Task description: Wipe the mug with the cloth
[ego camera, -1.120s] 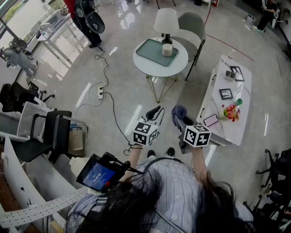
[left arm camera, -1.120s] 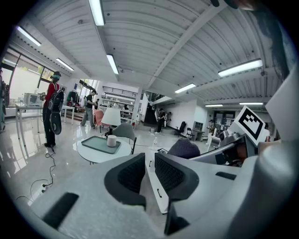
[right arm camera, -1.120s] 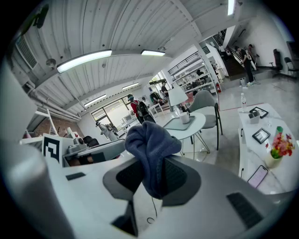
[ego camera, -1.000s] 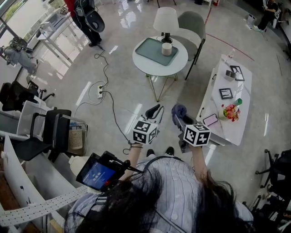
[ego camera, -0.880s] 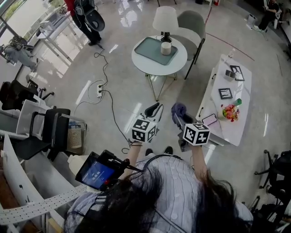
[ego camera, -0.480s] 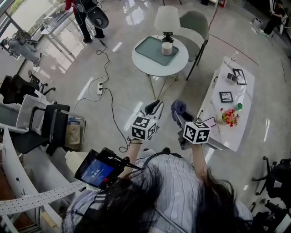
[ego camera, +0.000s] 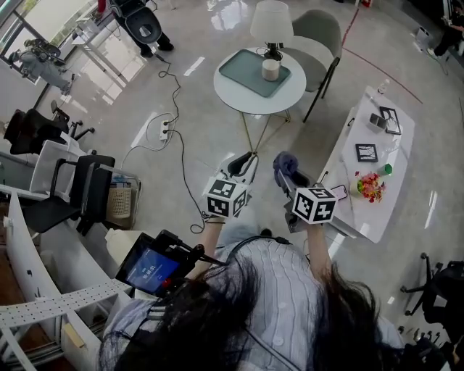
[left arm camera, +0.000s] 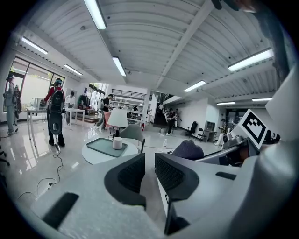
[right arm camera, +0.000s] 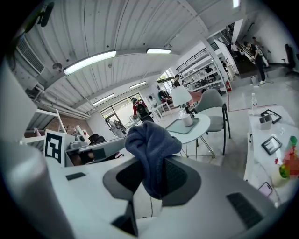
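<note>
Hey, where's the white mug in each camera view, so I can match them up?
Head view: mug at top centre, on the green tray.
Left gripper view: mug left of centre, beyond the jaws, on the same tray.
Right gripper view: mug upper middle, just right of the cloth.
Shared landmark: the white lamp right behind the mug.

Blue cloth [right arm camera: 150, 142], fleecy and bunched, pinched between the right gripper [right arm camera: 153, 181] jaws, top flopped over, tail hanging below. White mug [ego camera: 270, 69] out at 12 o'clock, upright on the green tray [ego camera: 250, 71] atop the round table [ego camera: 243, 98]. Well apart from the cloth.
</note>
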`<state>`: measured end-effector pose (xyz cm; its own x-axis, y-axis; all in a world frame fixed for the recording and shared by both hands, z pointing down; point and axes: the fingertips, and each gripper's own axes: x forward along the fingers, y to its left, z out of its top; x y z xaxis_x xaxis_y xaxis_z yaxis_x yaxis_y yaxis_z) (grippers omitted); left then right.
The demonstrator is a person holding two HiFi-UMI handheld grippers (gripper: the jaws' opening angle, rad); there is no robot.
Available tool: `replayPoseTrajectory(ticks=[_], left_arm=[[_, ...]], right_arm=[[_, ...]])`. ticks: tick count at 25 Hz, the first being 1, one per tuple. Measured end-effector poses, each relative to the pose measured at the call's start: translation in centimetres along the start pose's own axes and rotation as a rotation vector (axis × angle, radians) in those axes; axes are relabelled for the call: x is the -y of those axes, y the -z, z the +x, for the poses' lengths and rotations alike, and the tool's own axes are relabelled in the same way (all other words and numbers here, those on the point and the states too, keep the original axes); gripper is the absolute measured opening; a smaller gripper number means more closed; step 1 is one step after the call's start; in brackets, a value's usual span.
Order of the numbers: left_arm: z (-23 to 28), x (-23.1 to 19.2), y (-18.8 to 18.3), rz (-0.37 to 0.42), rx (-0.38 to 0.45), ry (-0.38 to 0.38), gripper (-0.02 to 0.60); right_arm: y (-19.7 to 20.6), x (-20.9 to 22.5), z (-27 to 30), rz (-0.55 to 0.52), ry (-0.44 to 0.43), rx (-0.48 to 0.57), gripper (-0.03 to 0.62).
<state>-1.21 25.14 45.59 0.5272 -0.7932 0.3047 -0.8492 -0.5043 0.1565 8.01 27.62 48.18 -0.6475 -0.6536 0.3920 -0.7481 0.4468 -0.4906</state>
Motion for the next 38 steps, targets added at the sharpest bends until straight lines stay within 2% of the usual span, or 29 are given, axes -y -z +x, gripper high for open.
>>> replayPoseTrajectory(ticks=[7, 13, 17, 24, 38], left_arm=[[1.0, -1.1, 0.0, -0.006, -0.013, -0.005, 0.071], [3.8, -3.8, -0.4, -0.005, -0.023, 0.016, 0.071], [6.1, -6.6, -1.3, -0.009, -0.023, 0.041, 0.071], [10.2, -12.4, -2.9, 0.027, -0.070, 0.096, 0.071], [17.7, -22.8, -5.4, 0.006, -0.095, 0.185, 0.071]], right_arm=[[-0.2, -0.1, 2.0, 0.001, -0.024, -0.027, 0.098], [-1.8, 1.3, 5.1, 0.002, -0.005, -0.035, 0.098], [-3.5, 2.1, 8.4, 0.009, 0.007, -0.046, 0.098], [-6.8, 2.7, 14.6, 0.029, 0.048, -0.065, 0.098], [-12.4, 5.2, 24.5, 0.072, 0.171, -0.069, 0.098]])
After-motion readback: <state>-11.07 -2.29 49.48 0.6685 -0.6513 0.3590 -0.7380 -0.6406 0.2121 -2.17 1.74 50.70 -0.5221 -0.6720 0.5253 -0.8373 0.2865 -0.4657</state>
